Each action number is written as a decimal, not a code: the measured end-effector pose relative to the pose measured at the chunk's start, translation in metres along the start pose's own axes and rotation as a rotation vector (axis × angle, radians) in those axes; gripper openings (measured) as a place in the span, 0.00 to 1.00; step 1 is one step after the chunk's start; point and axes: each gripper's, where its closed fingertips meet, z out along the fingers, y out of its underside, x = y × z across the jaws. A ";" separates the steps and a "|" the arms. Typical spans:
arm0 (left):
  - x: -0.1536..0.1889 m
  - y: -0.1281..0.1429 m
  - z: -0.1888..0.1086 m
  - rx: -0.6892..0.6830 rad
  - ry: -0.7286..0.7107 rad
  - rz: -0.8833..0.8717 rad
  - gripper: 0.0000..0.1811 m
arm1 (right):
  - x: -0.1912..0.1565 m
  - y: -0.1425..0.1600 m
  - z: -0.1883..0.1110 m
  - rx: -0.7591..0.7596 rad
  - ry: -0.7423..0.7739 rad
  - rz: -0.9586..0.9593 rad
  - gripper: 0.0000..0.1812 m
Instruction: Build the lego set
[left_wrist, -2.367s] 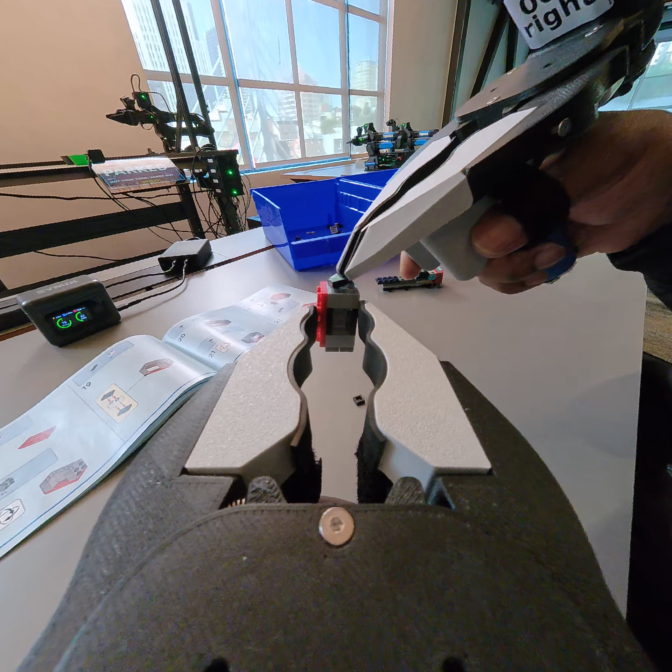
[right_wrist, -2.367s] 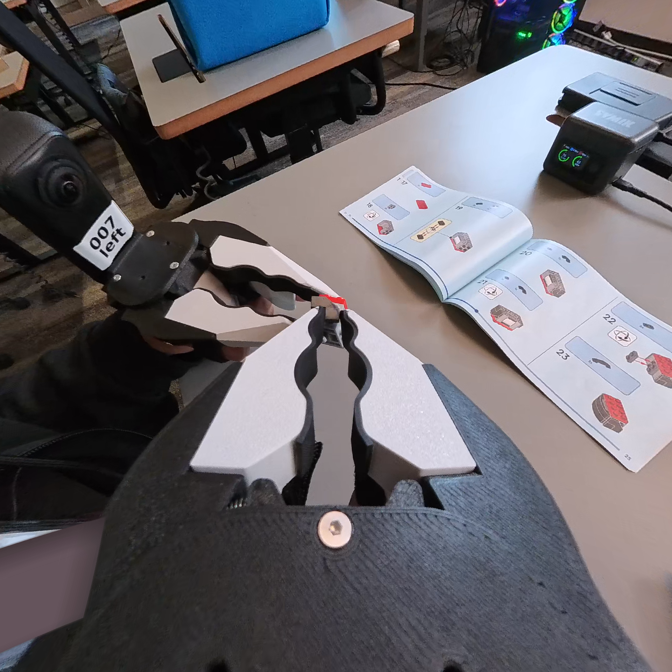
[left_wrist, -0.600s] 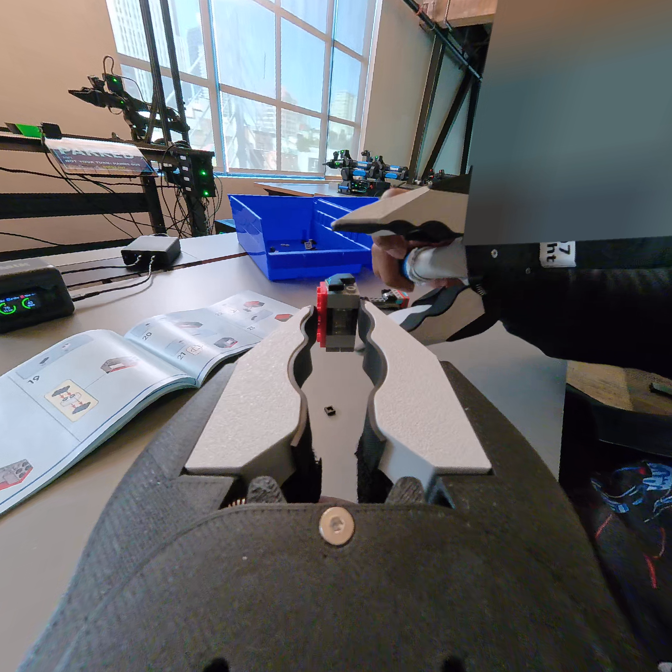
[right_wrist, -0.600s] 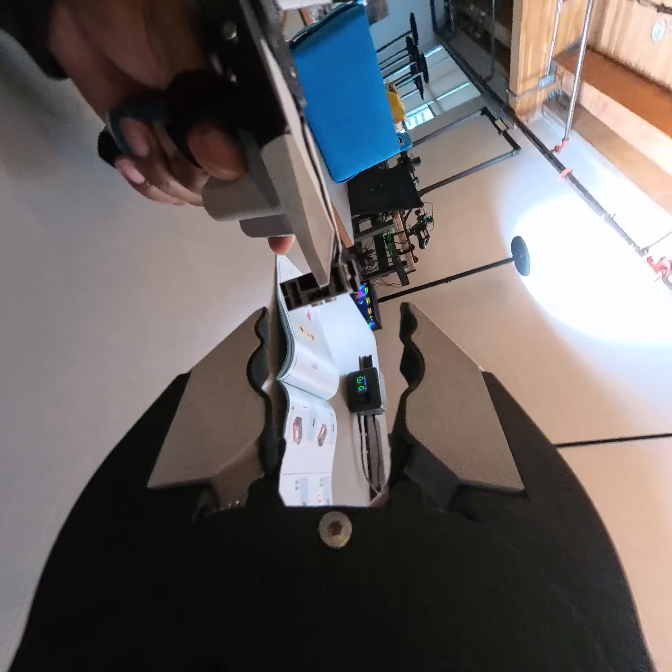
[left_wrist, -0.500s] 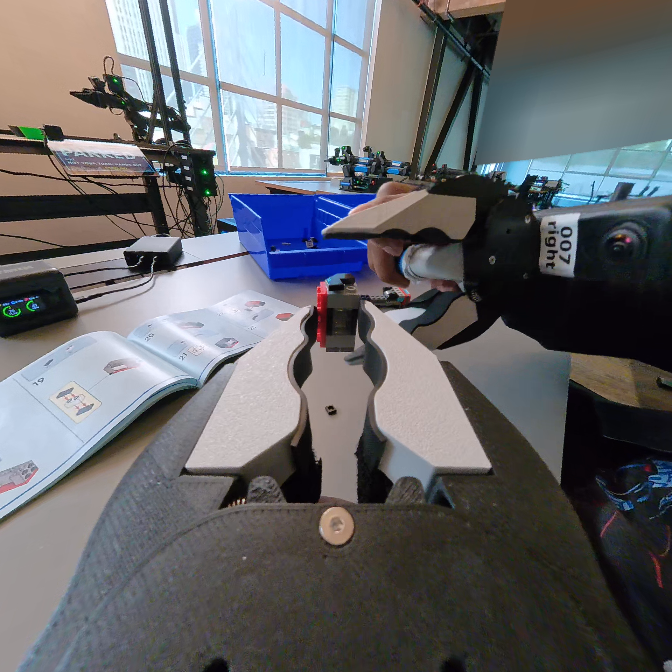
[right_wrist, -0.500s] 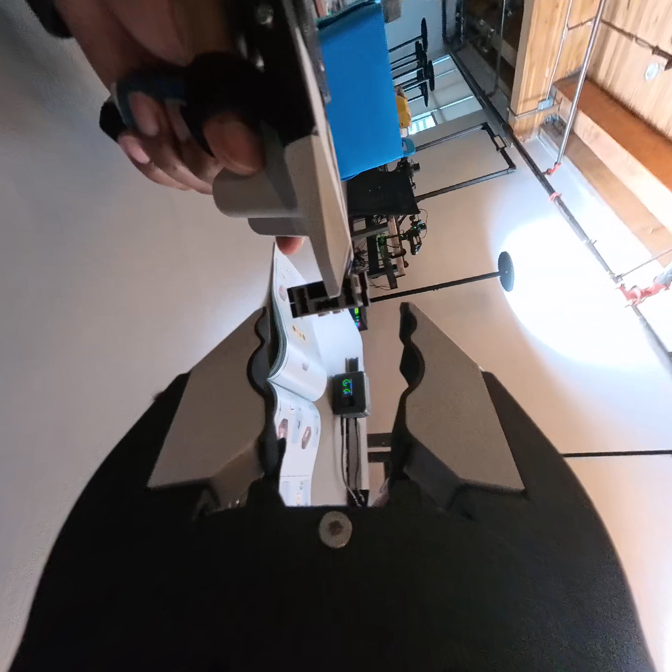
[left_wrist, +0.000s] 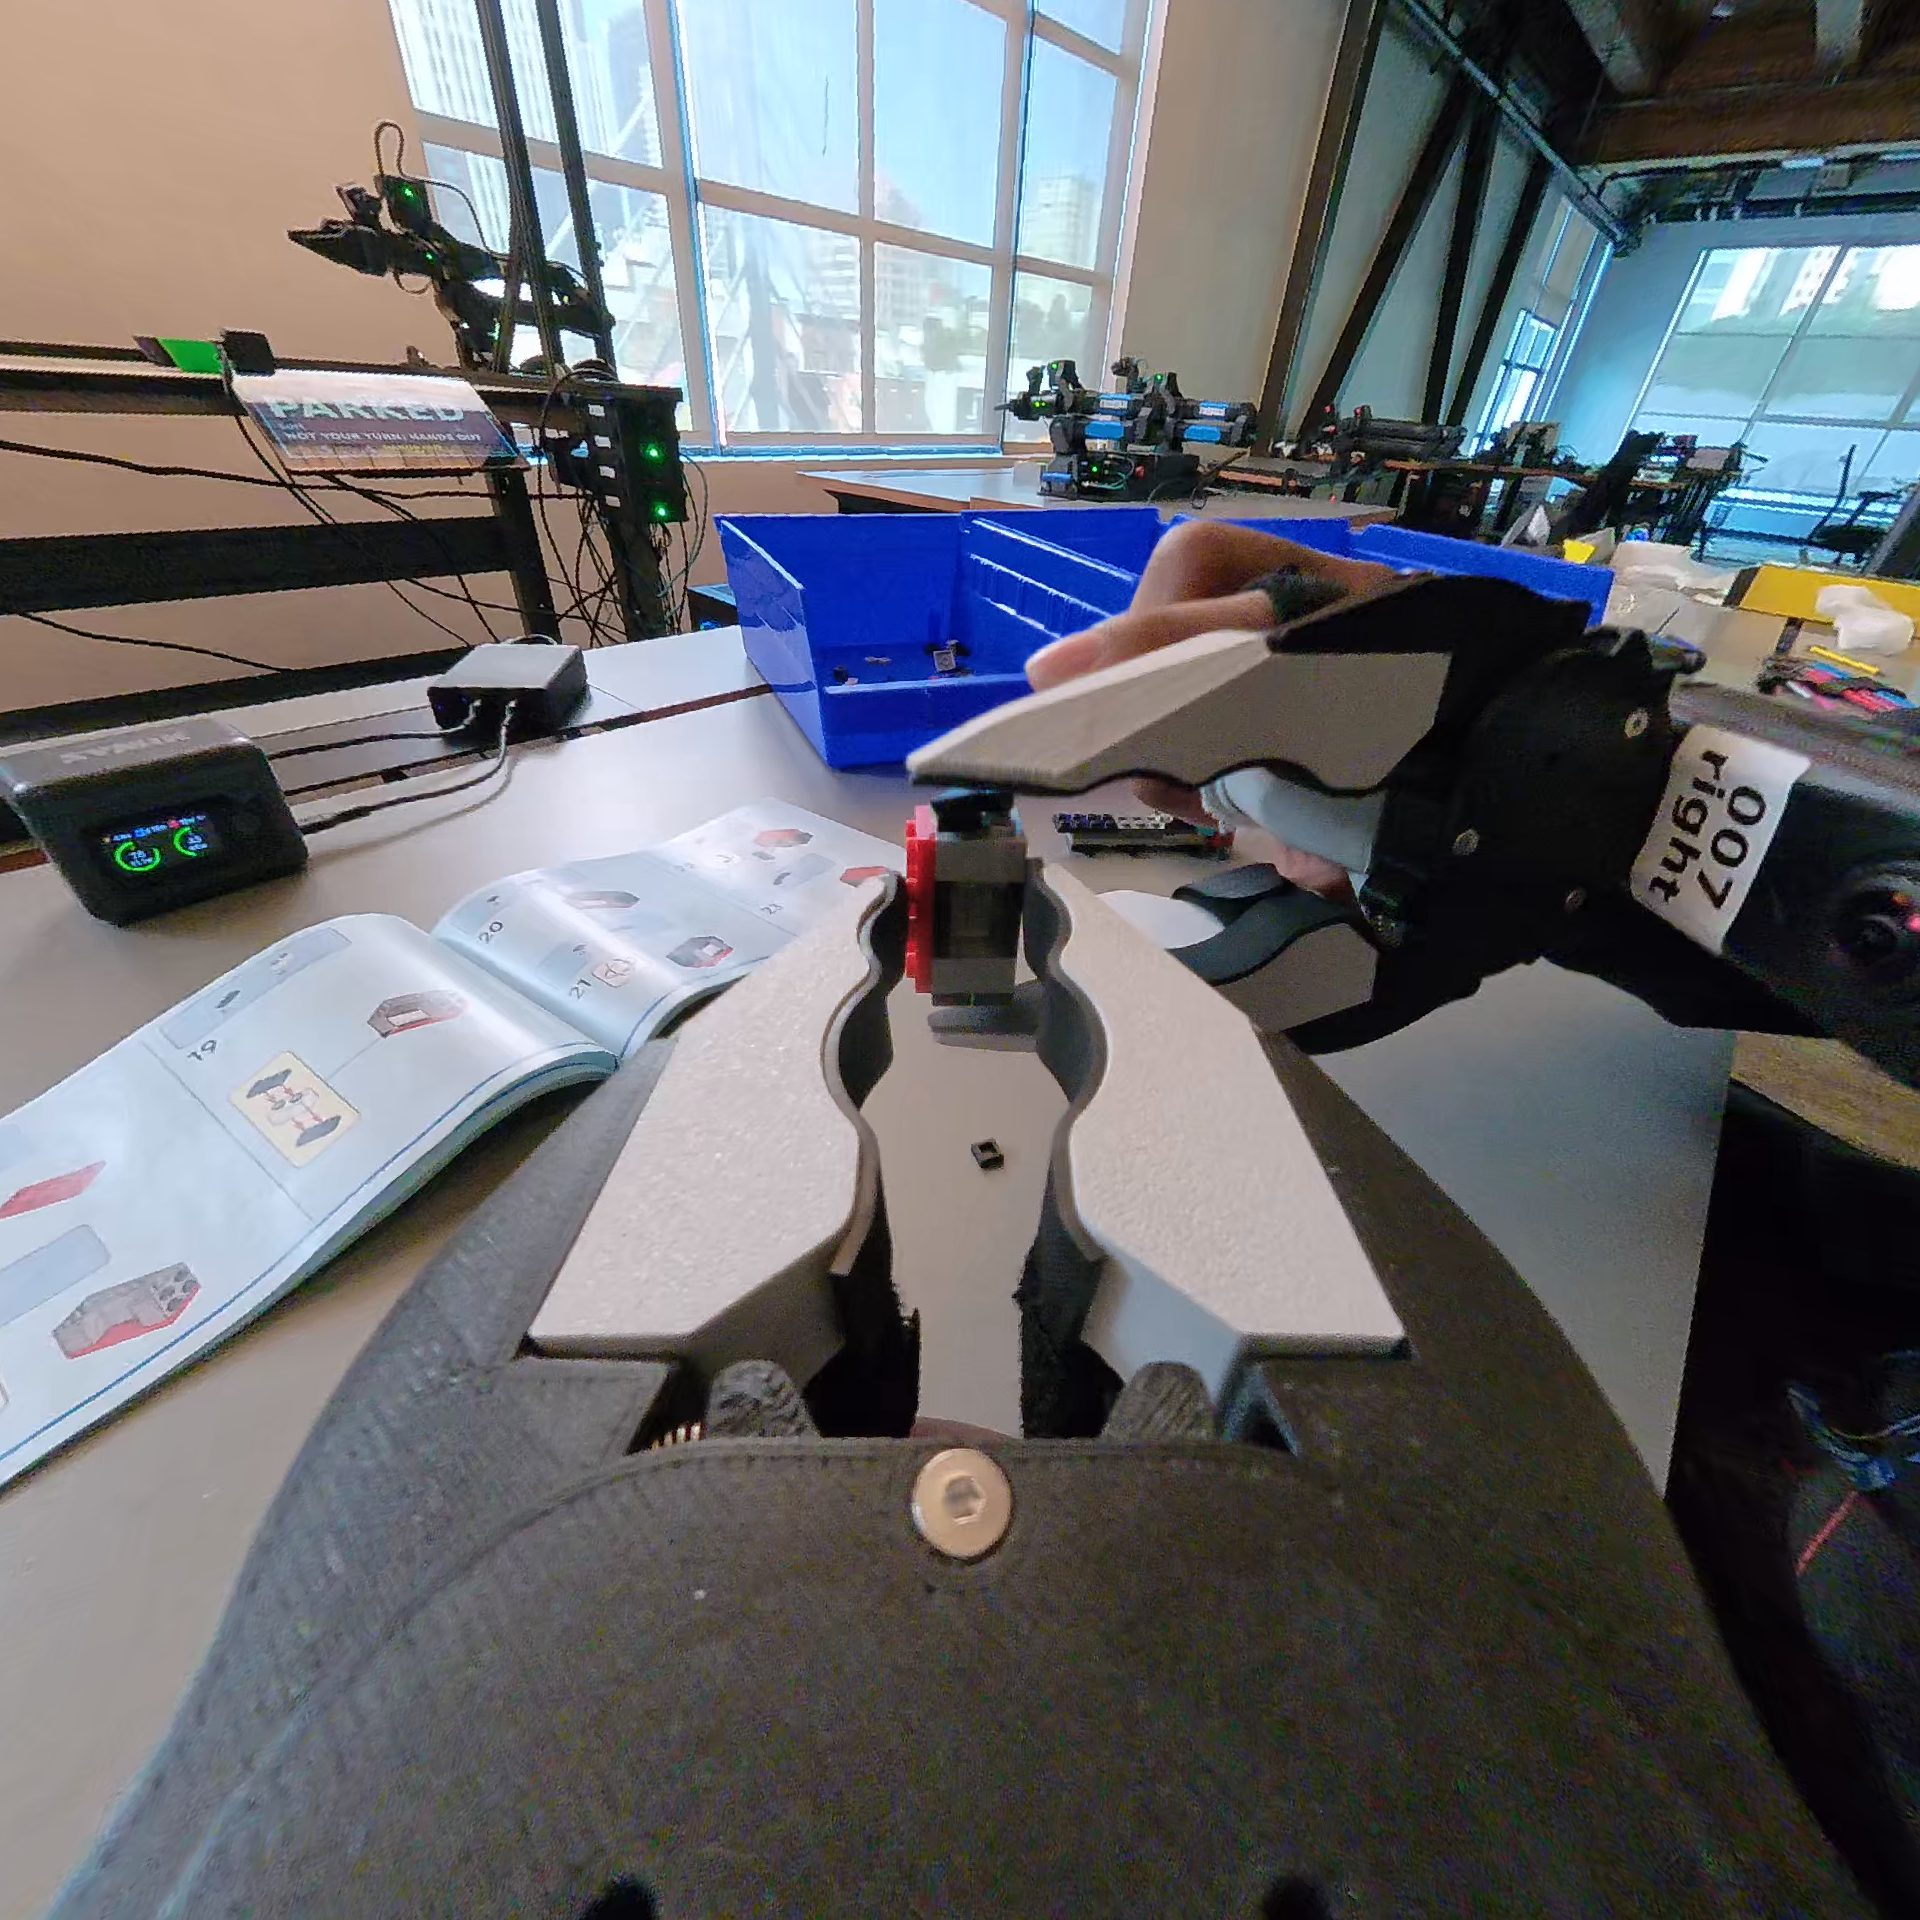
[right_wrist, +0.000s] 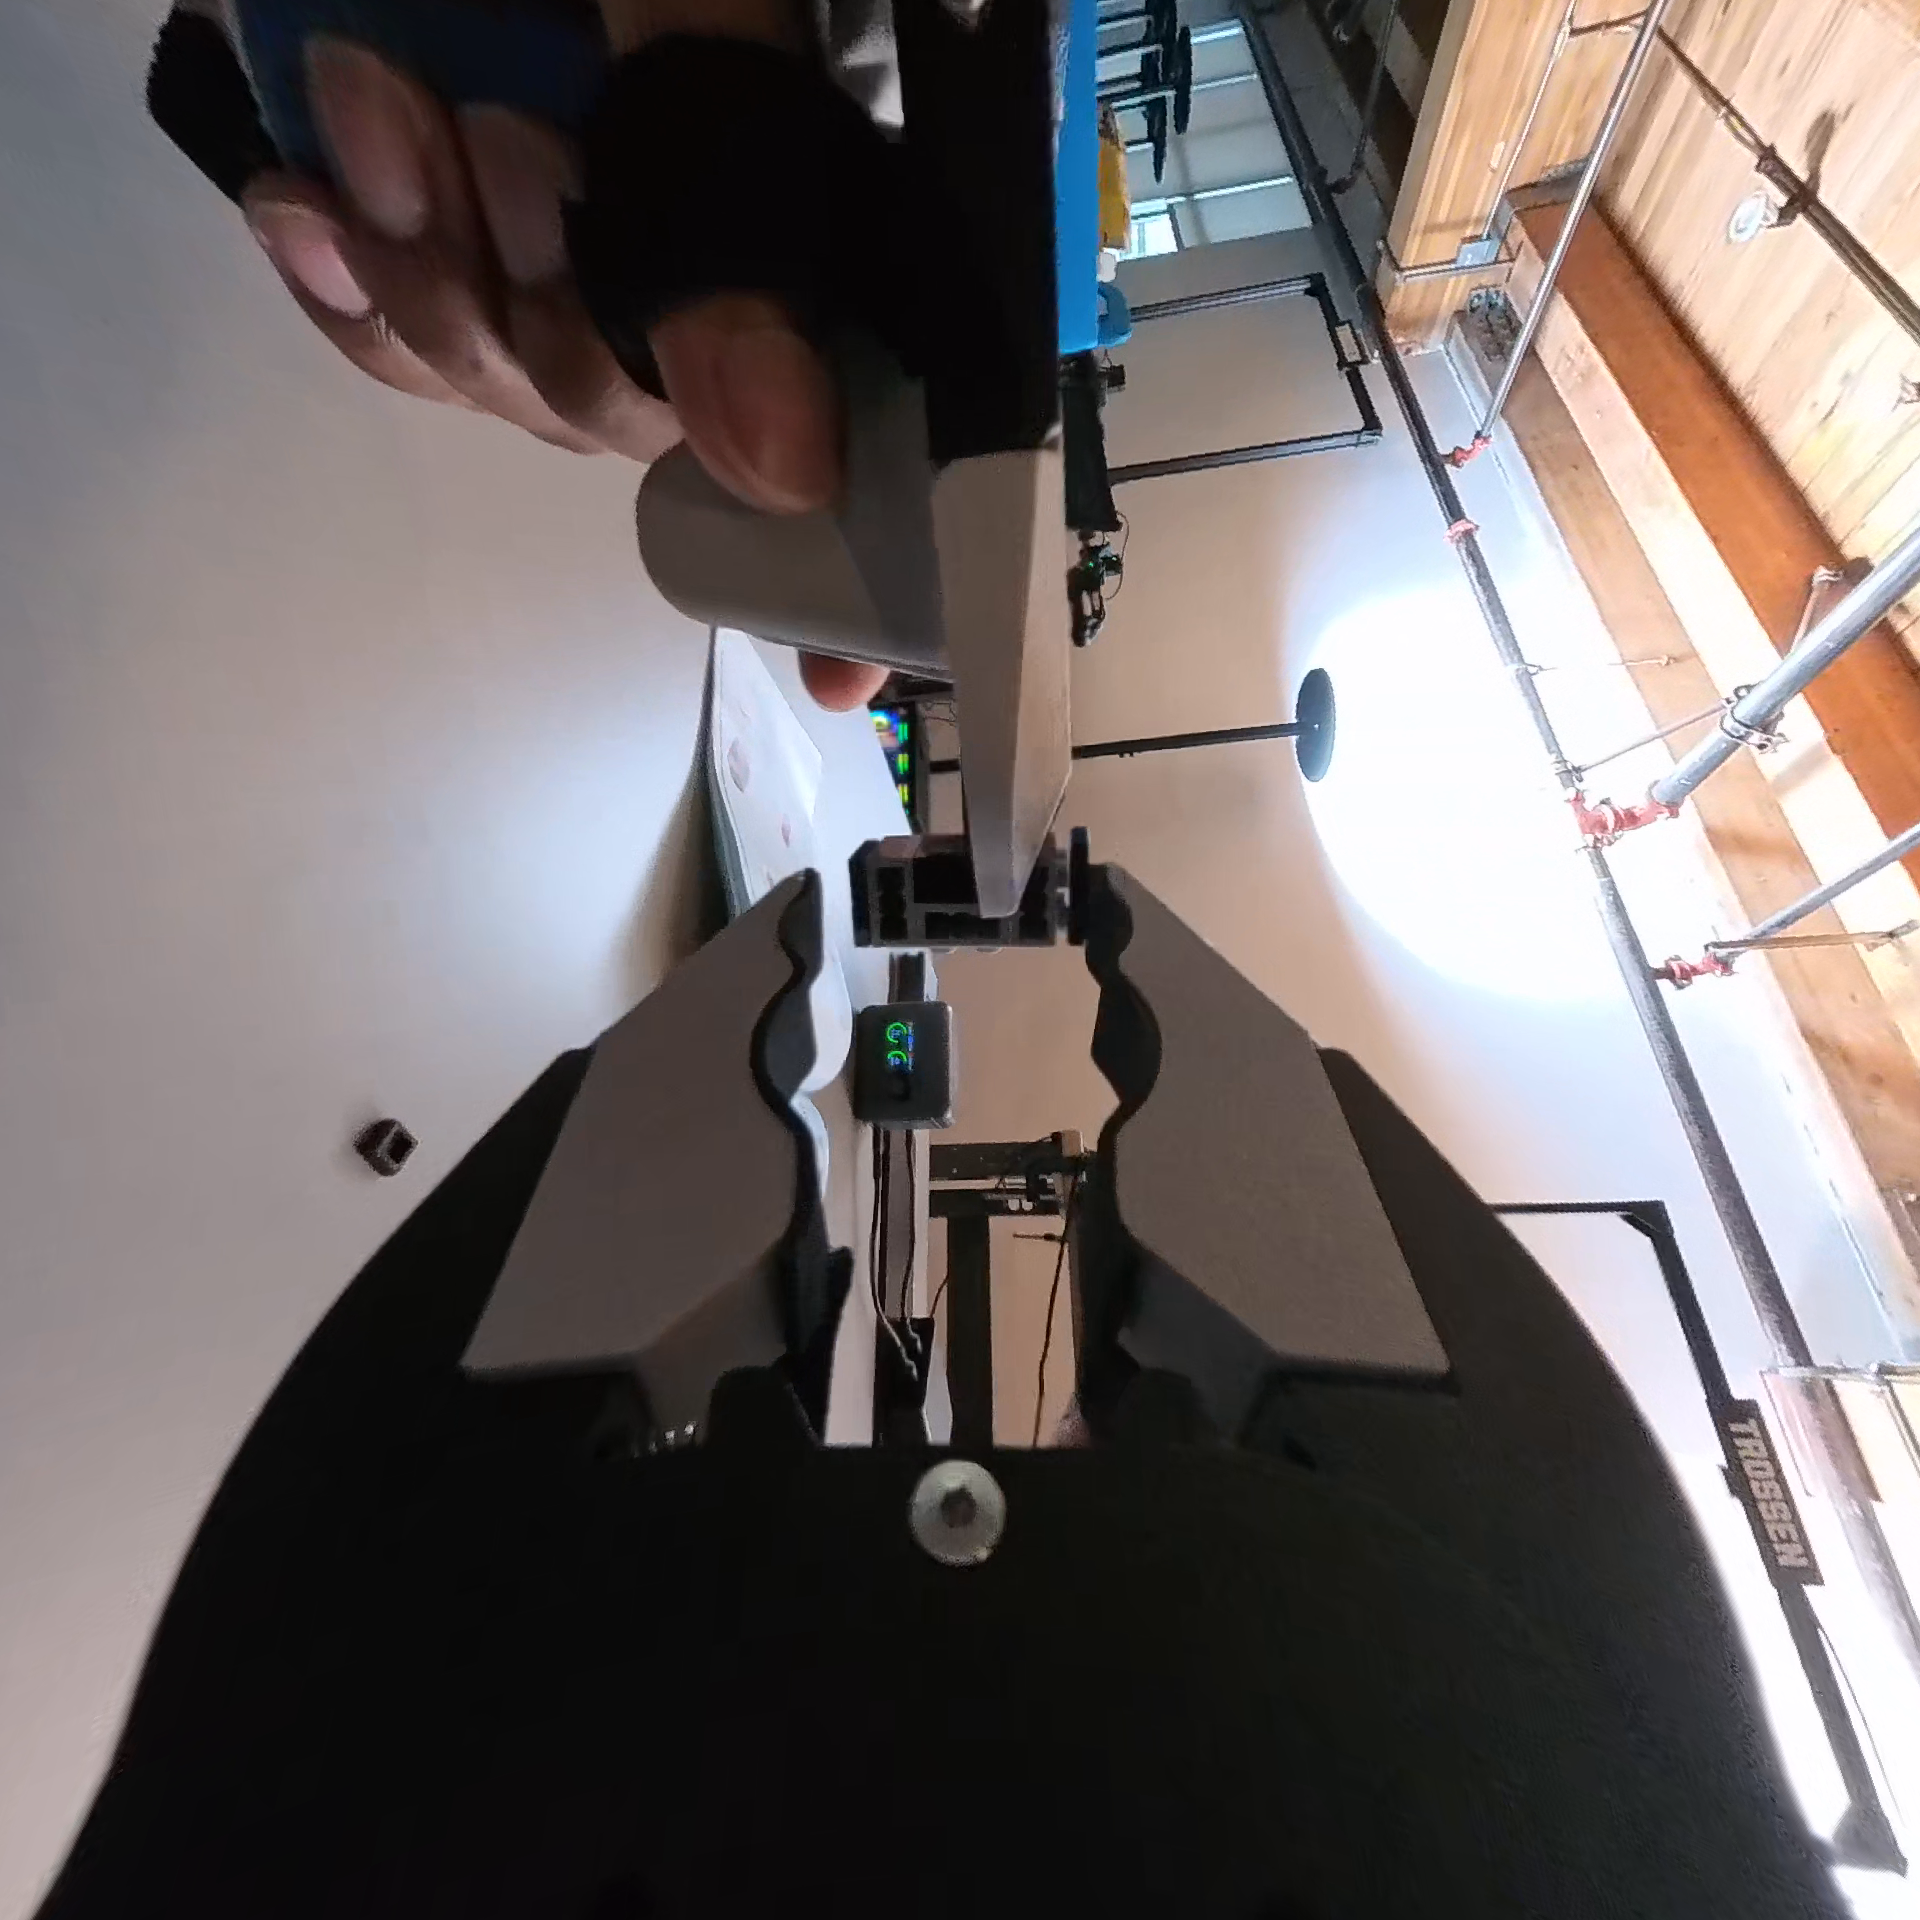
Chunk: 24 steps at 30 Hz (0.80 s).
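My left gripper (left_wrist: 966, 914) is shut on a small grey Lego assembly (left_wrist: 971, 935) with a red plate on its left side and a small black piece on top, held above the table. My right gripper (left_wrist: 925, 894) comes in from the right, rolled on its side and open. One finger lies over the black piece and the other sits just under the assembly. In the right wrist view the assembly (right_wrist: 935, 894) sits between my right gripper's (right_wrist: 951, 904) fingertips. One fingertip touches the black piece; a small gap shows at the other.
An open instruction booklet (left_wrist: 416, 997) lies on the grey table at the left. A blue bin (left_wrist: 883, 623) stands behind. A dark Lego strip (left_wrist: 1132, 831) lies near it. A tiny black piece (left_wrist: 985, 1153) lies on the table below. A black device with green lights (left_wrist: 156, 821) sits far left. The grippers are tip to tip, or close to it.
My right gripper let go of the small piece on top of the assembly, opened and rolled sideways. It has now moved in over and under the assembly, and its jaws have narrowed.
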 end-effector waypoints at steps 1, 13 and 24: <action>-0.001 -0.001 0.000 0.002 -0.004 -0.001 0.12 | 0.001 0.000 0.000 -0.008 0.010 -0.002 0.28; -0.008 -0.002 0.003 -0.021 -0.109 0.052 0.12 | 0.004 0.006 0.005 -0.082 0.050 -0.018 0.24; -0.009 0.000 0.006 -0.022 -0.129 0.049 0.12 | 0.001 0.008 0.005 -0.075 -0.002 -0.003 0.23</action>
